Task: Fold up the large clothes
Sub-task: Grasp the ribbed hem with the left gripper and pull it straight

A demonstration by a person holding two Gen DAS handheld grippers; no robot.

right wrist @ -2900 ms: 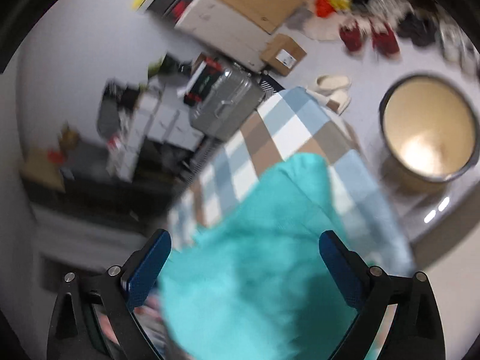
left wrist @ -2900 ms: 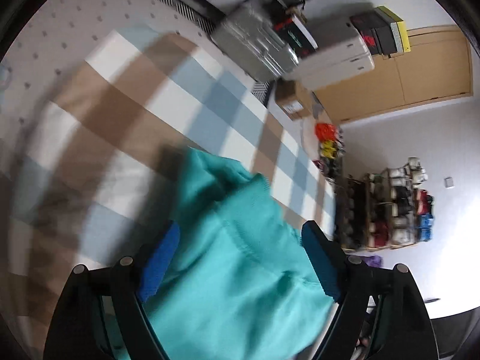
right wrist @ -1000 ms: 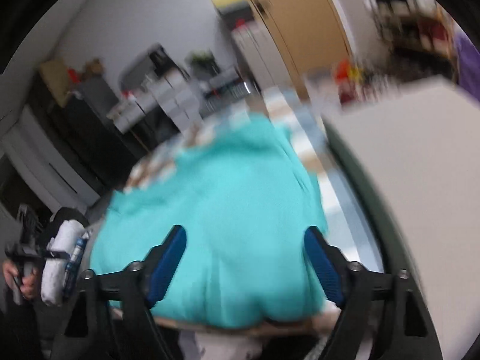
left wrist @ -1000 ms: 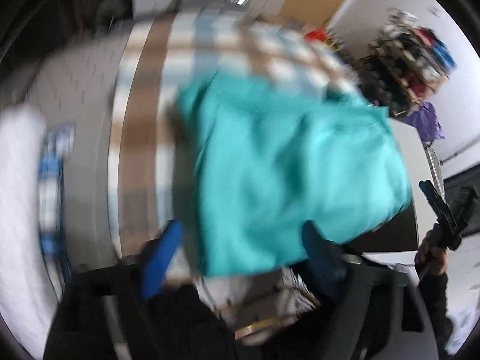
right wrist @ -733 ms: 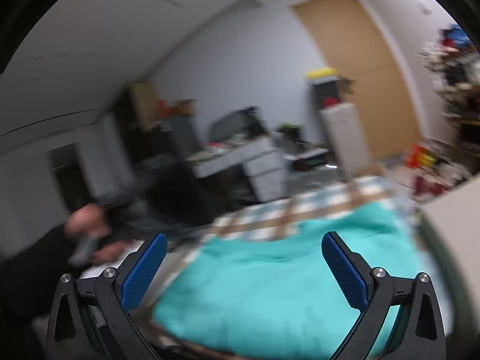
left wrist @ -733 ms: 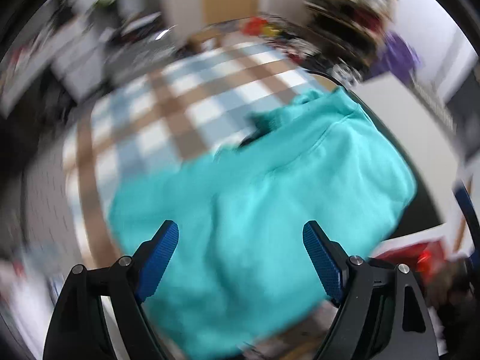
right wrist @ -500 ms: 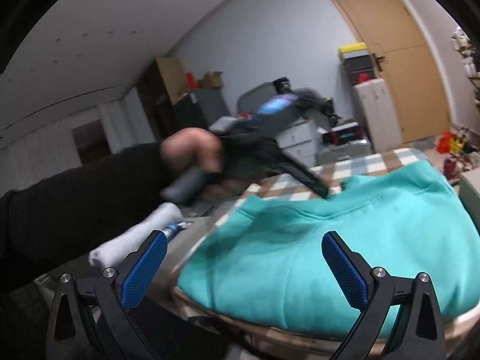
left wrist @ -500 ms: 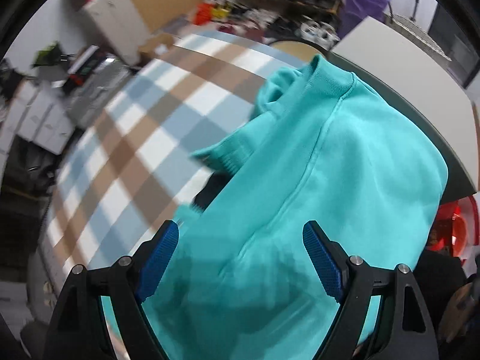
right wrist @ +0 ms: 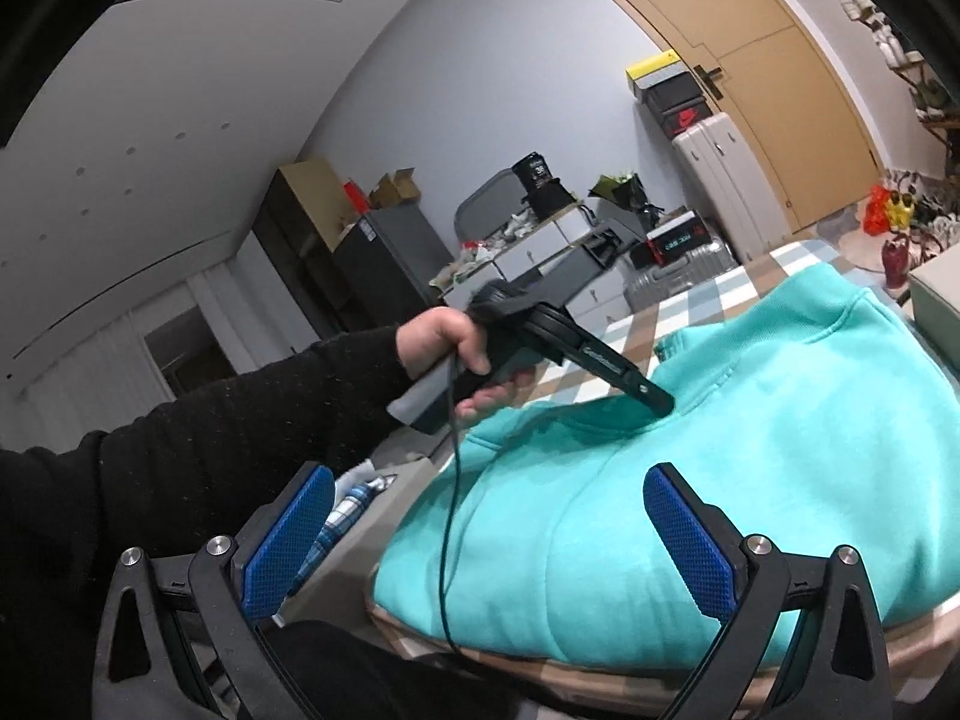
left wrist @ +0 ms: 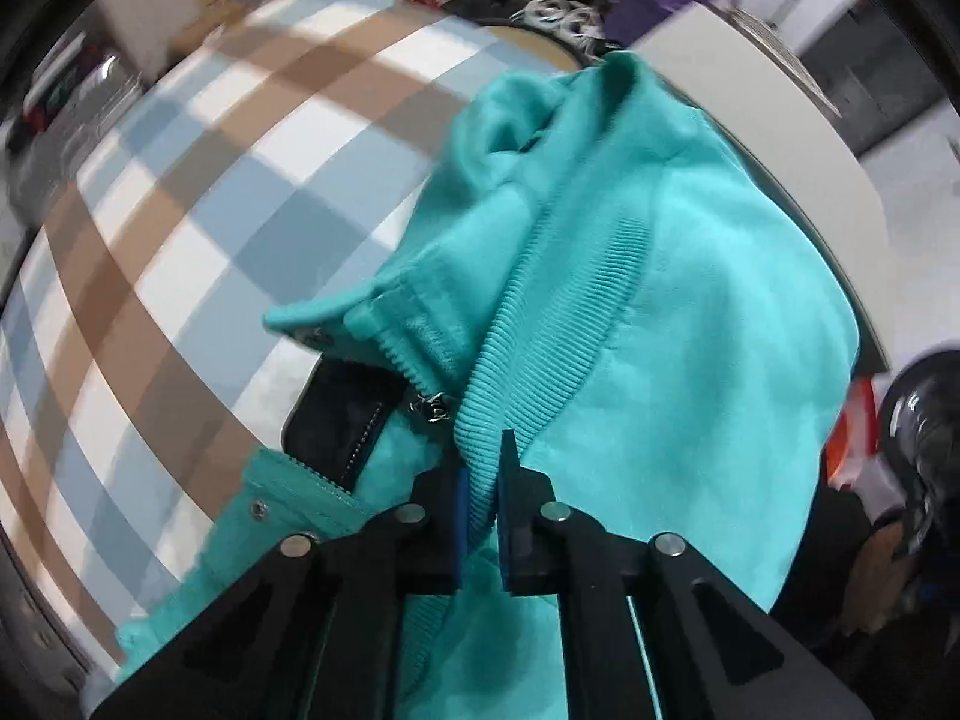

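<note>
Much of the teal jacket point(left wrist: 690, 312) is cut off: in the left wrist view its lower part runs out of the picture under the left gripper point(left wrist: 478, 498), and a dark lining point(left wrist: 336, 420) shows only where the front gapes by the zip pull point(left wrist: 433, 408). The left gripper points steeply down and its jaws have just closed, the blue pads clamped on the jacket's ribbed band point(left wrist: 558, 324). In the right wrist view the tips of that gripper sink into the fabric and cannot be seen; a hand point(right wrist: 456, 354) in a black sleeve point(right wrist: 198, 438) holds its handle, and a thin cable point(right wrist: 449, 510) hangs from it. The right gripper point(right wrist: 486, 546) stands wide apart with nothing between the pads, off the near edge of the table, with the jacket beyond it. The jacket lies bunched on a checked cloth point(left wrist: 180, 192) of blue, brown and white, toward the near right part of the table and reaching its near edge. The far room is blurred in the left view. In the right view a tan door point(right wrist: 780, 60), a pale suitcase point(right wrist: 720, 180), stacked boxes point(right wrist: 672, 90) and a cluttered grey cabinet point(right wrist: 552, 240) line the wall.
</note>
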